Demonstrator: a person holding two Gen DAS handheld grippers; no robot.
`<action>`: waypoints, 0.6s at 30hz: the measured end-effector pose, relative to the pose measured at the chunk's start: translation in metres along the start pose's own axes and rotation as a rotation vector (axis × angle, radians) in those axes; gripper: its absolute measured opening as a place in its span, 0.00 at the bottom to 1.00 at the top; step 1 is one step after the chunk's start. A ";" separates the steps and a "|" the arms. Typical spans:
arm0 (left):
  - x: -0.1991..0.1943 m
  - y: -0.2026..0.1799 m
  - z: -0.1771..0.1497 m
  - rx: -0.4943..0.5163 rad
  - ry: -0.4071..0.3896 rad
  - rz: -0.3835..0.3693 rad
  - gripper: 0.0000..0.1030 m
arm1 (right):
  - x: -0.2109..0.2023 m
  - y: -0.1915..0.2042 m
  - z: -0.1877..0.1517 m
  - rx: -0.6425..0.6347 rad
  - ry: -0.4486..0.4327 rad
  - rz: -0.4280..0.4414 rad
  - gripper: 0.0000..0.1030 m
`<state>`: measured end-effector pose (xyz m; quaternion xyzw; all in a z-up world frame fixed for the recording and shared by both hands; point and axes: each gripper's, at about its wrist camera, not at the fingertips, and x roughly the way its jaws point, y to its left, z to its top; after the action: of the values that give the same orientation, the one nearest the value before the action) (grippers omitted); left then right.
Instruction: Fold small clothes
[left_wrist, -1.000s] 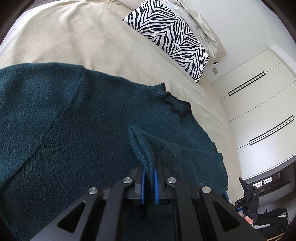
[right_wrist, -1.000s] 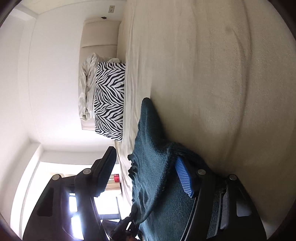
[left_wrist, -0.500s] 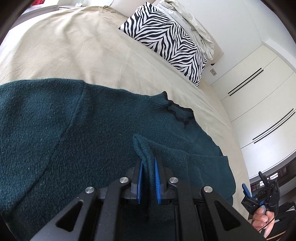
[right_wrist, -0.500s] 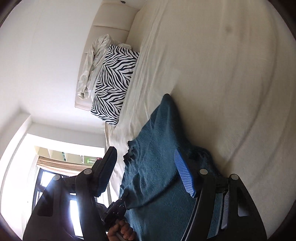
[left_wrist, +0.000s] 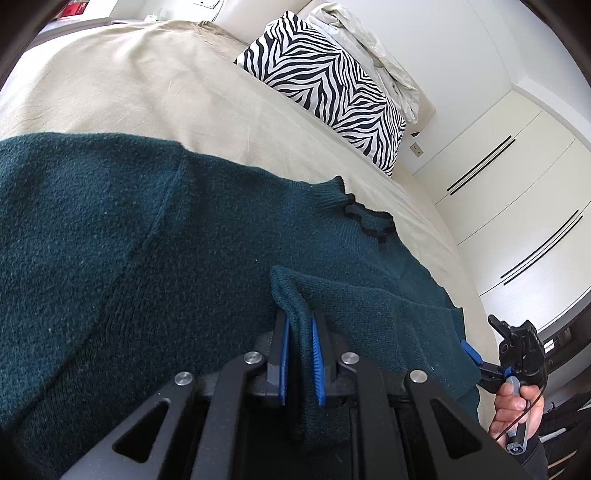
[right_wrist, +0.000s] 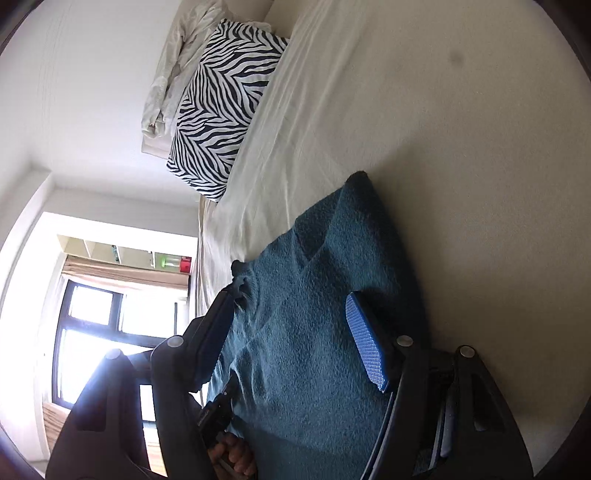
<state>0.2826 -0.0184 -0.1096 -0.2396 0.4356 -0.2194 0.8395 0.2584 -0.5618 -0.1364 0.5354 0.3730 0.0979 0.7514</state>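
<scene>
- Beige bedsheet (left_wrist: 155, 96) stretches bare beyond the dark teal sweater (left_wrist: 110, 258), up to a zebra pillow (left_wrist: 332, 85) at the headboard; white wardrobe doors (left_wrist: 517, 192) run along the bed's far side.
- Left gripper (left_wrist: 300, 354) pinches a raised fold of the sweater, its jaws having just eased slightly apart.
- Right gripper (right_wrist: 295, 339) stands open, rolled sideways, just off the sweater's edge, with the knit showing between its fingers but ungripped.

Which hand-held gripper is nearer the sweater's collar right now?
Left. The left hand-held gripper pinches a fold mid-sweater, just below the collar. The right hand-held gripper sits open off the sweater's far side edge.
</scene>
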 end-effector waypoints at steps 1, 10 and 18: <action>0.000 0.000 0.000 0.001 -0.001 0.000 0.14 | -0.007 -0.004 -0.007 -0.010 0.006 0.005 0.60; -0.002 0.005 -0.002 -0.011 -0.005 -0.020 0.14 | -0.079 -0.033 -0.061 -0.015 0.002 -0.011 0.62; -0.003 0.006 -0.002 -0.009 -0.009 -0.019 0.14 | -0.070 0.009 -0.060 -0.091 -0.042 0.085 0.62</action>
<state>0.2803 -0.0123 -0.1122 -0.2484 0.4304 -0.2245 0.8383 0.1713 -0.5528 -0.1053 0.5179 0.3294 0.1352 0.7778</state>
